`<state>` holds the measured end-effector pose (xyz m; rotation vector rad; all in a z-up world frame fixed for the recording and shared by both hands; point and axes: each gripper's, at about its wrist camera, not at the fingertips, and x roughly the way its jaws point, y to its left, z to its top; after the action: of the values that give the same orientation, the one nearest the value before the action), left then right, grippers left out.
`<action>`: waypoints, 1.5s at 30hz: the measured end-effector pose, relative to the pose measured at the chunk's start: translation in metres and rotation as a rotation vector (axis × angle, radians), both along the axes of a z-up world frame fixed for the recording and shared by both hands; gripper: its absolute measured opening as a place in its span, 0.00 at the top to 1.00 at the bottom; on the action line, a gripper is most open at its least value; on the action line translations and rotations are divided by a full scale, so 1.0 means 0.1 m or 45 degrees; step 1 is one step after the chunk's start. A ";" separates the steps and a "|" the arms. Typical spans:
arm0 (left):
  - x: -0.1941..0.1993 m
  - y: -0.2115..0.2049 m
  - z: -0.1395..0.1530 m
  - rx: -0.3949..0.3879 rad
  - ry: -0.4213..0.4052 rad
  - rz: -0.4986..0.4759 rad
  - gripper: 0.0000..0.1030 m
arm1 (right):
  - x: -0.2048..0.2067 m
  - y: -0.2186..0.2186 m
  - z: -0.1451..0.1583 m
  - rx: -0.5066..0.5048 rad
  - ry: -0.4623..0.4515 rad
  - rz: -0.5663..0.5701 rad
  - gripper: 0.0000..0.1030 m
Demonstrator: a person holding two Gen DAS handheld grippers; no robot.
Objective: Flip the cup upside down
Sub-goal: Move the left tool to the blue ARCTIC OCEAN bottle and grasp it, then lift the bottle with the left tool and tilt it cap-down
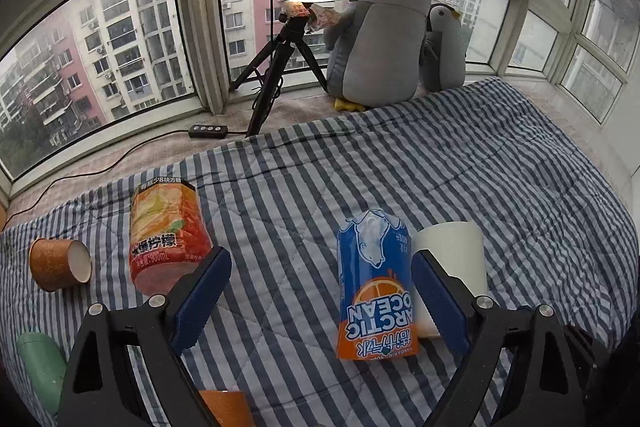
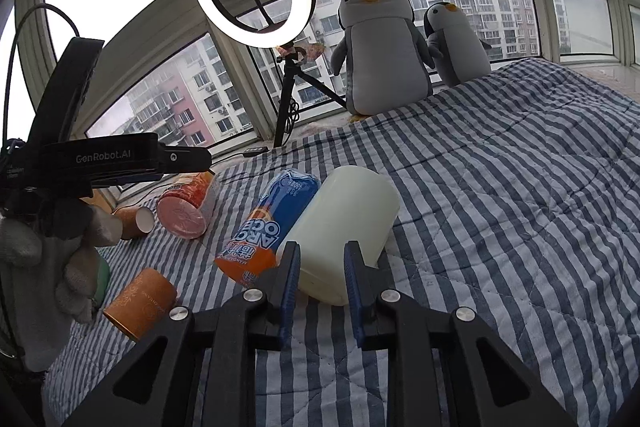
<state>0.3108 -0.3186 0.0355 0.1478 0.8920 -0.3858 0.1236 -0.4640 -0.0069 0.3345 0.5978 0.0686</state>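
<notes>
You are bringing the right gripper (image 2: pixel 319 281) up to the white cup (image 2: pixel 343 227), which is lying on its side on the bed (image 2: pixel 500 227); the flip is not yet done. The jaws are standing partly open on either side of the cup's near end, and I cannot tell whether the pads (image 2: pixel 289 283) are touching its wall, so the grasp, lift and turn-over appear to be still ahead.

The left gripper (image 1: pixel 320 297) is hanging wide open and holding nothing, with a can (image 1: pixel 374 287) lying between its fingers and the cup just beyond its right finger.

The cup is smooth, matte, gently tapered, and likely plastic. The can, glossy blue and orange, is lying right against the cup's left side. The bed cover is soft, quilted striped cloth, so in my judgement the upturned cup may be sitting unsteadily.
</notes>
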 end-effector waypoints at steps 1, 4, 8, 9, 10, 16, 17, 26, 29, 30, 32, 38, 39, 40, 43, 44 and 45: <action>0.12 -0.08 -0.07 0.019 0.014 0.013 0.13 | -0.01 -0.02 0.00 0.007 -0.002 -0.001 0.81; 0.44 -0.29 -0.26 0.027 0.108 0.036 0.24 | -0.05 -0.04 0.02 0.021 -0.024 0.001 0.81; 0.67 -0.47 -0.43 0.012 0.160 0.025 0.29 | -0.10 0.00 0.08 -0.003 -0.061 -0.002 0.81; 0.72 -0.50 -0.47 0.013 0.170 0.026 0.30 | -0.11 0.00 0.08 -0.006 -0.065 -0.003 0.81; 0.75 -0.53 -0.51 0.008 0.182 0.024 0.30 | -0.11 0.00 0.09 -0.009 -0.069 -0.003 0.81; 0.81 -0.56 -0.61 0.028 0.239 0.022 0.35 | -0.15 0.00 0.12 0.009 -0.092 -0.001 0.81; 0.82 -0.56 -0.63 0.032 0.247 0.027 0.36 | -0.16 0.00 0.12 0.000 -0.098 -0.005 0.81; 0.52 -0.42 -0.69 0.039 0.311 -0.008 0.40 | -0.17 -0.02 0.11 0.008 -0.102 -0.017 0.81; 0.38 -0.39 -0.72 0.042 0.345 -0.037 0.40 | -0.18 -0.01 0.11 0.000 -0.106 -0.024 0.81; 0.33 -0.38 -0.74 0.045 0.351 -0.046 0.40 | -0.17 -0.01 0.11 0.001 -0.106 -0.024 0.81; 0.24 -0.38 -0.78 0.045 0.380 -0.064 0.40 | -0.17 -0.01 0.10 0.003 -0.101 -0.017 0.81; 0.00 -0.31 -0.79 0.005 0.431 -0.094 0.39 | -0.21 -0.04 0.09 0.037 -0.113 -0.006 0.77; -0.05 -0.29 -0.79 0.004 0.440 -0.105 0.35 | -0.21 -0.05 0.09 0.044 -0.118 -0.006 0.68; -0.10 -0.26 -0.78 0.004 0.444 -0.115 0.33 | -0.22 -0.06 0.09 0.058 -0.125 0.002 0.54; -0.23 -0.15 -0.71 0.015 0.414 -0.103 0.16 | -0.24 -0.06 0.10 0.094 -0.147 0.030 0.38; -0.27 -0.09 -0.67 0.000 0.407 -0.104 0.13 | -0.24 -0.04 0.11 0.082 -0.149 0.034 0.38; -0.30 -0.02 -0.64 -0.023 0.404 -0.101 0.13 | -0.24 -0.02 0.11 0.071 -0.147 0.037 0.38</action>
<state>0.2811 -0.3209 -0.0281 0.1066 1.1976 -0.5001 0.0994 -0.4662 0.0039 0.3732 0.4870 0.1320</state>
